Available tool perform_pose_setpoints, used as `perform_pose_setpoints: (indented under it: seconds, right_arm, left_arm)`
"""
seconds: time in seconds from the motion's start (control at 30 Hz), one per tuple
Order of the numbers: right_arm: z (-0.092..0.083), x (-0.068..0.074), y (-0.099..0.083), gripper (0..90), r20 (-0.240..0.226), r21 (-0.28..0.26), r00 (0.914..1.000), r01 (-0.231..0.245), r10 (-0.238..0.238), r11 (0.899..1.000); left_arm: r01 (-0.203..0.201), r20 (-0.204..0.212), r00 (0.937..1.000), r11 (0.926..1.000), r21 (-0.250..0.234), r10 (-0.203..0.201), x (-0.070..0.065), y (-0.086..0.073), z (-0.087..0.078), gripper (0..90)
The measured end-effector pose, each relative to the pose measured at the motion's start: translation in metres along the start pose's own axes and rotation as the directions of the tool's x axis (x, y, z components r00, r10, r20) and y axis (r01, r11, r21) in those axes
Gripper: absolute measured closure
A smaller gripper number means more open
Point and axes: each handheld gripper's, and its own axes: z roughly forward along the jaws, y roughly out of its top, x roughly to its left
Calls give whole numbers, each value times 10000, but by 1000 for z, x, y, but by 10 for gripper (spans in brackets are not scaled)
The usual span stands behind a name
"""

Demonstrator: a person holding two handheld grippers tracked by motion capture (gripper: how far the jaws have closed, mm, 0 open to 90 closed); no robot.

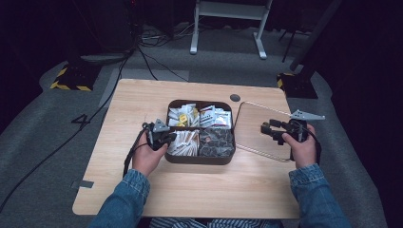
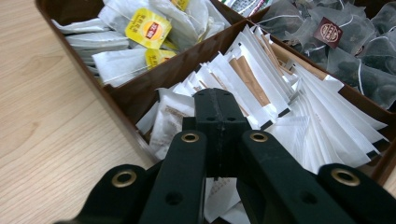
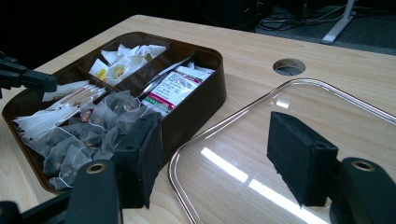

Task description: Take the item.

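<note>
The brown divided box [image 1: 199,159] sits at the middle of the tabletop [image 1: 199,190], its clear lid [image 1: 256,126] lying flat just beside it toward the right edge. The left gripper [image 2: 219,109] is down in the box's near-left compartment, jaws pressed fully together among the white paper sachets [image 2: 289,121]; the pads seem to pinch one sachet's edge, though the jaws hide the contact. The right gripper [image 3: 219,154] hovers over the lid's near corner, jaws about half open and holding nothing. The sachets are packed tight and overlapping, so a lift could drag neighbours out and scatter them across the tabletop, or a thin grip on a slippery edge could let the sachet slide free partway up.
</note>
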Motion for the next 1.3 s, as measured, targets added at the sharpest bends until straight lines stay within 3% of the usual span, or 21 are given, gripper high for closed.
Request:
perform_pose_setpoints:
  seconds: [0.17, 0.4, 0.77, 0.93, 1.1, 1.3]
  right_arm:
    - [1, -1, -1, 362, 41, -36, 10000, -57, 57, 10000]
    - [1, -2, 0, 362, 13, -103, 9999, -150, 150, 9998]
    - [9, 2, 3, 359, -105, -16, 9999, -11, 11, 10000]
    - [10, 2, 4, 359, -84, 11, 10000, 22, -22, 10000]
    - [9, 2, 4, 358, -103, -10, 9999, -15, 15, 10000]
    - [7, 0, 2, 357, -4, 42, 10000, -81, 81, 10000]
  left_arm:
    - [100, 198, 9998, 9996, -258, -95, 3, 0, -8, 900]
    - [250, 865, 9961, 9965, -796, -181, -1, 3, -24, 900]
    - [-246, 1786, 9824, 9865, -1622, 539, -22, 10, -52, 900]
    - [-369, 2485, 9650, 9820, -1854, 832, -34, 14, -54, 900]
    - [-448, 3282, 9382, 9790, -1991, 1097, -47, 17, -49, 900]
    - [-663, 3837, 9129, 9781, -1975, 1394, -65, 21, -44, 900]
